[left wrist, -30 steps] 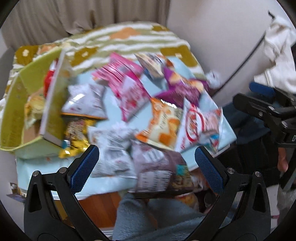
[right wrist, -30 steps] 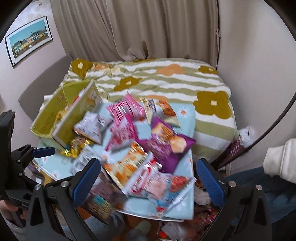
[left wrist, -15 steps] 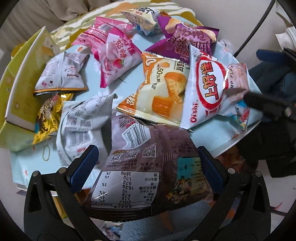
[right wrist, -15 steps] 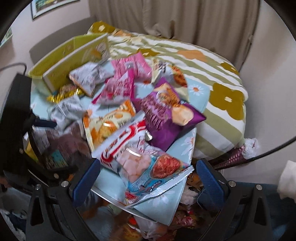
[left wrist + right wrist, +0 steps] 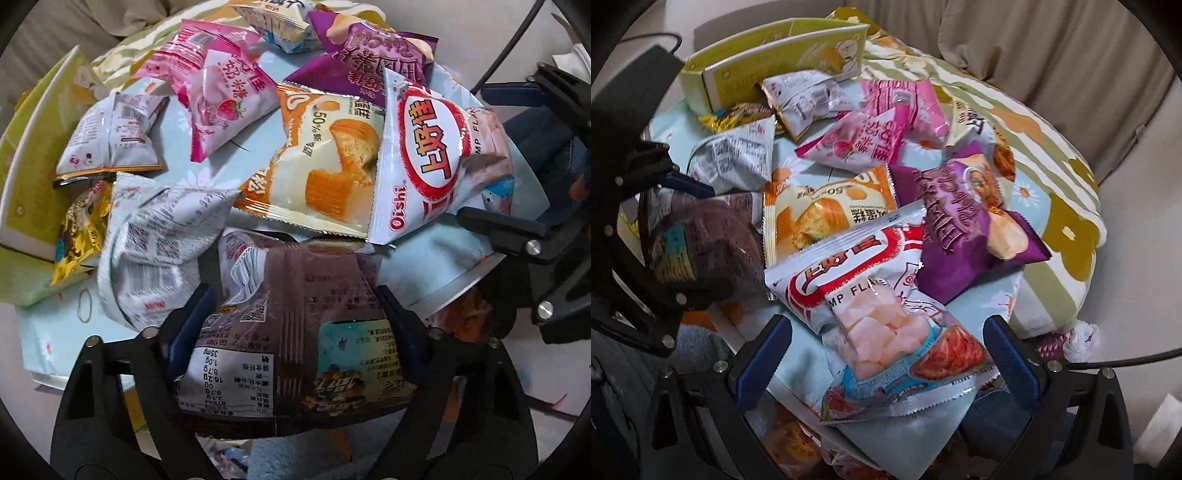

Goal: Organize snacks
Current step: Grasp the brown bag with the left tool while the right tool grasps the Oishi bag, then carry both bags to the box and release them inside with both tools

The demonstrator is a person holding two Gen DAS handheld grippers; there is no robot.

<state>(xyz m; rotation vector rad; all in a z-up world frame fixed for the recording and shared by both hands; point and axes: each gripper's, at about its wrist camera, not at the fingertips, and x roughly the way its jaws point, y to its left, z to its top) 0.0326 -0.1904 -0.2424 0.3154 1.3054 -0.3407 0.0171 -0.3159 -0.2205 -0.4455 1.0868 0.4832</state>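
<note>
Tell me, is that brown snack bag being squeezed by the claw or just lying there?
Squeezed. The left gripper has both pads pressed into the brown bag, whose sides pinch inward between them.

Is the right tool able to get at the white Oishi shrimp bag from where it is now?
Probably yes. The right tool is open, and the Oishi shrimp bag lies on top of the pile with its near end between the fingers. Nothing covers it; the left tool is busy with the brown bag.

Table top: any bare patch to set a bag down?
Little. Bare cloth shows between the strawberry bag, silver bag and orange cake bag; another strip lies below the Oishi bag. Elsewhere bags overlap.
</note>
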